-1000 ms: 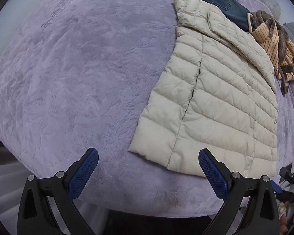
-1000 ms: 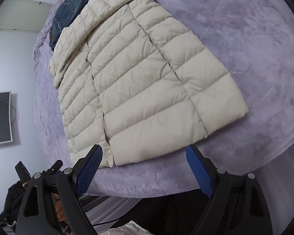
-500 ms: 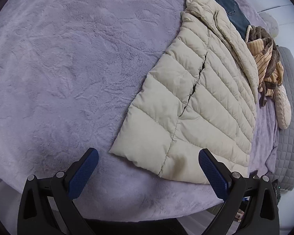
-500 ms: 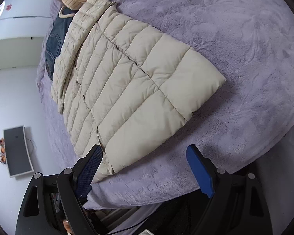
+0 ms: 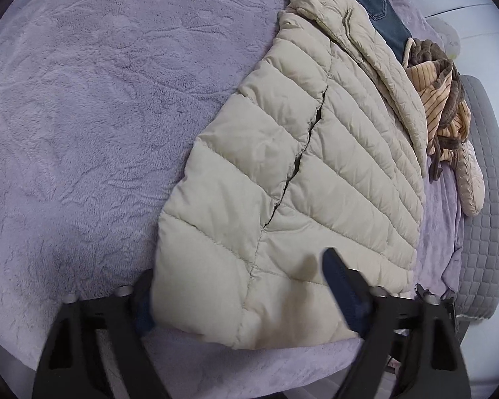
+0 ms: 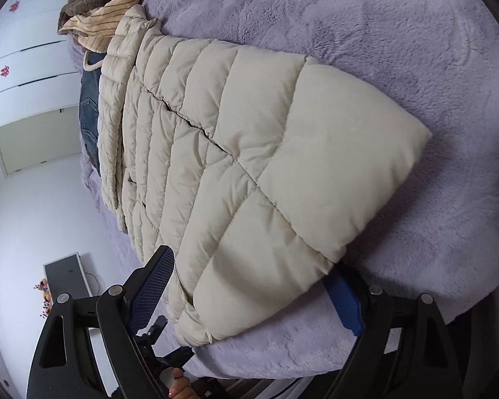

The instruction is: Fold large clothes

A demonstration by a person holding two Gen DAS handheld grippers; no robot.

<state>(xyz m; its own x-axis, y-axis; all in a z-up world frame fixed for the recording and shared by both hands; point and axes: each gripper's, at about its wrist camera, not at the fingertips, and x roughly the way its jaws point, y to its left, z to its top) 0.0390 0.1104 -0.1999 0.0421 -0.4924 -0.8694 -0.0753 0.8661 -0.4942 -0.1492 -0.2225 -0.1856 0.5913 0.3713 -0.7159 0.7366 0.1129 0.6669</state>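
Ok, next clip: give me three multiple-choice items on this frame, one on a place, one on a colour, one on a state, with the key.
1. Where do the jeans lie?
A. beyond the jacket's collar end
B. on the near hem
C. on the floor

2. What colour is the puffer jacket?
A. navy
B. cream
C. red

3. How does the jacket's hem stand to the left gripper?
A. far beyond the fingers
B. between the fingers
C. out of view

Key: 1 A, the denim shows past the collar. 2 B, its quilted panels are cream against the purple blanket. 3 B, the near hem fills the gap while the jaws are closing.
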